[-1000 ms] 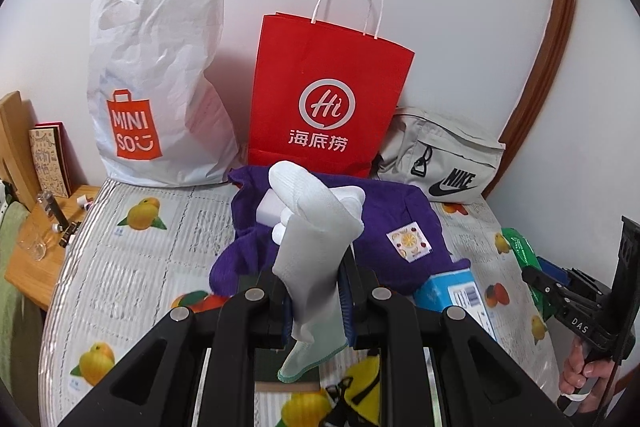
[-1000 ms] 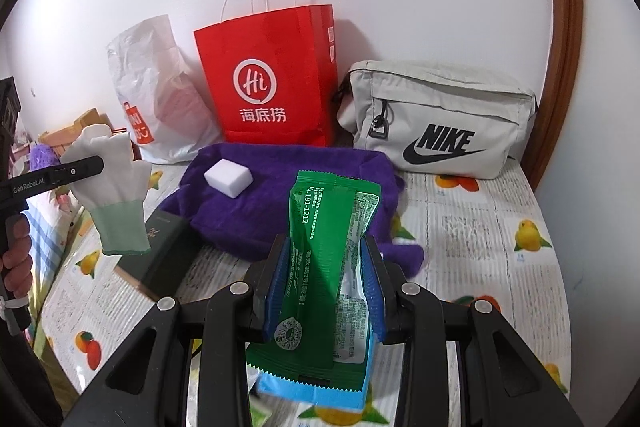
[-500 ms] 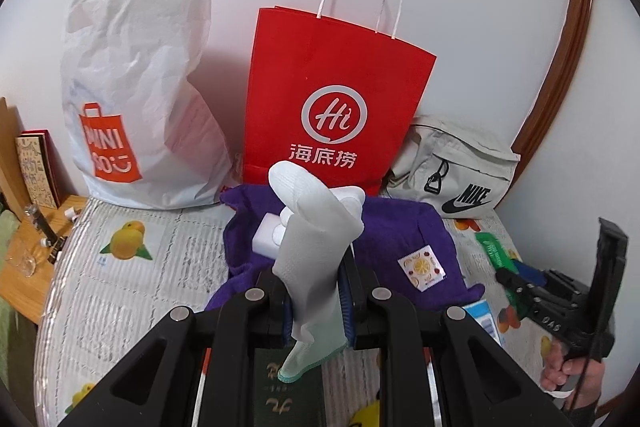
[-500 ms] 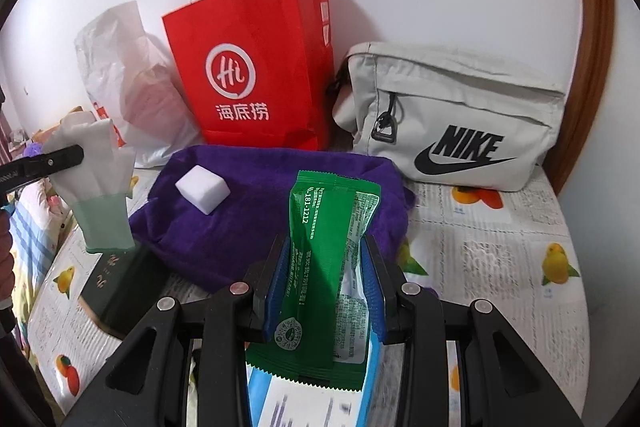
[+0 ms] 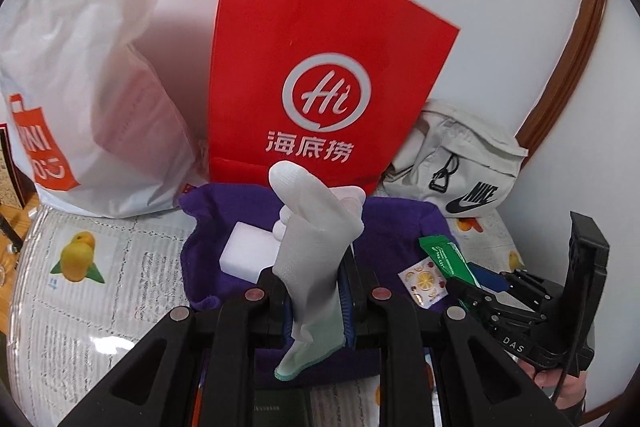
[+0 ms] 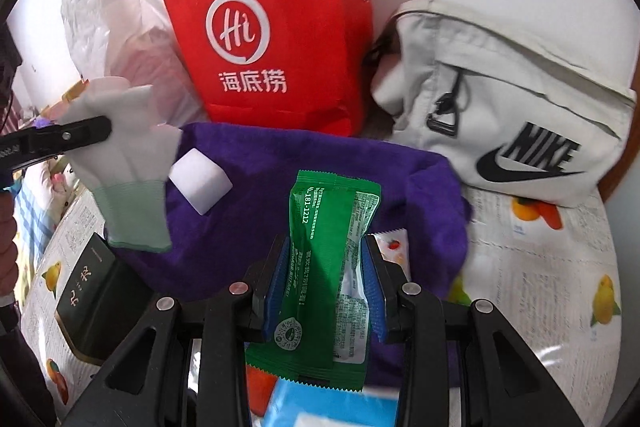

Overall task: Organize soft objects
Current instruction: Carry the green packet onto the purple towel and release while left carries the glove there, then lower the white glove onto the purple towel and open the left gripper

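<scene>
Glove (image 5: pixel 316 251): your left gripper (image 5: pixel 316 301) is clamped tight on it, above the purple towel (image 5: pixel 404 223). Your right gripper (image 6: pixel 326 291) pinches the green packet (image 6: pixel 328 267), partly closed, over that towel.

The red paper bag (image 5: pixel 320 75), white plastic bag (image 5: pixel 88 67) and grey pouch (image 6: pixel 500 99) wall off the purple cloth's (image 6: pixel 320 155) far edge.

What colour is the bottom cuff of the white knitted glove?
Pale mint green. The white knitted glove's cuff shows best in the right wrist view, hanging from the left gripper.
</scene>
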{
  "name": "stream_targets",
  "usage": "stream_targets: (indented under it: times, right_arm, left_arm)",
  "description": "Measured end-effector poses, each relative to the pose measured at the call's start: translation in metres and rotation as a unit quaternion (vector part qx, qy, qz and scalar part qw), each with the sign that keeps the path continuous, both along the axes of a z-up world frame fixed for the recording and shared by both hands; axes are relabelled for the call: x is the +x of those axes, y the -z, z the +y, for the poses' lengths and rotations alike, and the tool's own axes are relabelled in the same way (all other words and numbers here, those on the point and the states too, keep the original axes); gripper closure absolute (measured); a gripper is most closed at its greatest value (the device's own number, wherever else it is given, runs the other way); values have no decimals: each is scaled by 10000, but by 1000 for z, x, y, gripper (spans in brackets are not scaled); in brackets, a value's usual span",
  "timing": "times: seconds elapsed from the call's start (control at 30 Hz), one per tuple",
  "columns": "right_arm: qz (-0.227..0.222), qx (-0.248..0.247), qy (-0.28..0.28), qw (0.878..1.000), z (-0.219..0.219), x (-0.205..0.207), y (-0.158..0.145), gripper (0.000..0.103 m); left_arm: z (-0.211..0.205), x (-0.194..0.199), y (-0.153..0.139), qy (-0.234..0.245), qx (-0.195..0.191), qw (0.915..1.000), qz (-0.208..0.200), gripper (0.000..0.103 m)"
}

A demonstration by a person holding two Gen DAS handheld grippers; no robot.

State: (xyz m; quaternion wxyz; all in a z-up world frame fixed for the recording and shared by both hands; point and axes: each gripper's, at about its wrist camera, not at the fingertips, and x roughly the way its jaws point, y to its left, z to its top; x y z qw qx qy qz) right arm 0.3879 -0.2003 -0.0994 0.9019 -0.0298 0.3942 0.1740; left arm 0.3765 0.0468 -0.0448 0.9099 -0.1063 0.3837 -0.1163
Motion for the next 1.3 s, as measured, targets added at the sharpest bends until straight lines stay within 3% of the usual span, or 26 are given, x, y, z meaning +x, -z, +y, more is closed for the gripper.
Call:
stream_targets:
  times: [0.37,0.6,0.8,0.87,1.03,1.3]
  right_arm:
    - [396,-112,-47,9991,17,26,21,67]
    - [617,-229,-128,9978,28,38,30,66]
    - [654,-292,-161,9973,34,43,31,57]
    - [680,-309,-152,9971,35,45,31,45]
    - [573,-391,-99,9975,35,42,26,33]
    - [245,-161,30,9996,25,15,1,33]
  left_arm:
    - [3,24,51,42,3,9978,667,85]
    - [5,29,63,38,79,9972,748,85]
    - [8,31,67,90,55,9968,789,81]
    - [7,31,66,132,126,9970,753,77]
    - [9,26,62,42,229,9978,615,40]
    - [18,8,46,-179,336,9981,493,39]
